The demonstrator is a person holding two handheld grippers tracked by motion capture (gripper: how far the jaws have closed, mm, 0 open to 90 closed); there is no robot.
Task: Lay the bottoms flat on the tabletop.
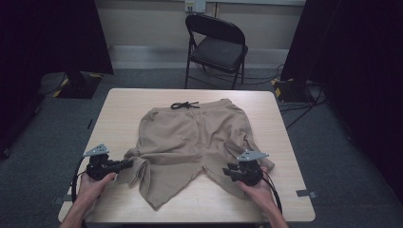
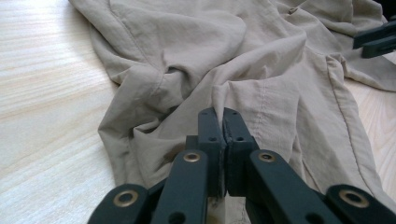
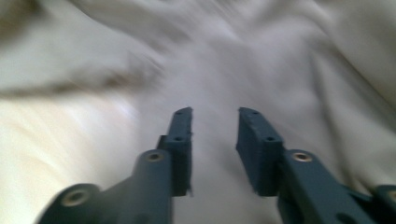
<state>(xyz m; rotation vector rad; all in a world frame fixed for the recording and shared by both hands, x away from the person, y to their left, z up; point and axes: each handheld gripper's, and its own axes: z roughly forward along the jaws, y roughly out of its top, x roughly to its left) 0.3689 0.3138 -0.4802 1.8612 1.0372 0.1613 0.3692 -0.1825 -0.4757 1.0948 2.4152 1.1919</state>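
Tan shorts (image 1: 190,137) lie spread on the wooden table (image 1: 121,102), waistband and black drawstring (image 1: 184,105) at the far side. My left gripper (image 1: 129,163) is at the left leg's hem, and its jaws (image 2: 222,112) are shut on a raised fold of the cloth (image 2: 187,46). By the right leg of the shorts, my right gripper (image 1: 227,171) stands open. The right gripper view is blurred, and there the gripper (image 3: 215,112) has pale fabric (image 3: 261,60) beyond it and nothing between its jaws. My right gripper's jaws (image 2: 376,39) also show far off in the left gripper view.
A black folding chair (image 1: 216,45) stands beyond the table's far edge. Dark curtains hang at both sides, and cables run over the grey floor at the right. Bare tabletop lies to the left of the shorts (image 2: 42,93).
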